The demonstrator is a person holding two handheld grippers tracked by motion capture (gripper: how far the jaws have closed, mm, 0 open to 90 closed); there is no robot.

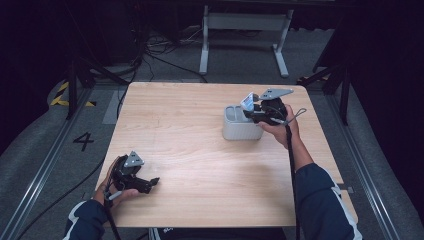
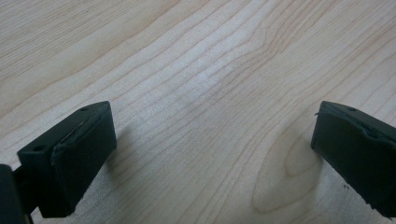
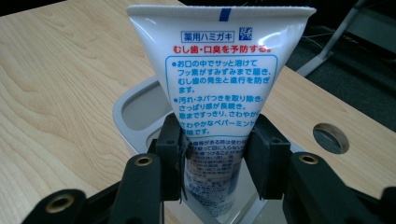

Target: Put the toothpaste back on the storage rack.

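Right gripper view: a white toothpaste tube [image 3: 219, 88] with blue and red print stands upright, its flat crimped end on top, and the right gripper [image 3: 215, 154] pinches it around the lower body, one black pad pressed against each side. The tube's lower end hangs inside a grey holder [image 3: 135, 116], a rounded container with separate compartments; which compartment the tube enters cannot be told from here. A round hole [image 3: 330, 137] is cut through the table top beyond the holder.

In the high view the tube [image 1: 247, 101] tilts above the holder [image 1: 240, 127], which stands on the wooden table [image 1: 190, 150] toward its far right corner, well in from the right edge. The right gripper [image 1: 255, 111] meets it from the right, held in the person's right hand [image 1: 285, 127], a dark sleeve trailing toward the near edge.

The left gripper [image 1: 150, 184] rests near the near left corner of the table, well apart from the holder, in the left hand [image 1: 112, 187]. In the left gripper view its jaws are spread wide over bare wood grain [image 2: 210, 93], with nothing between them.
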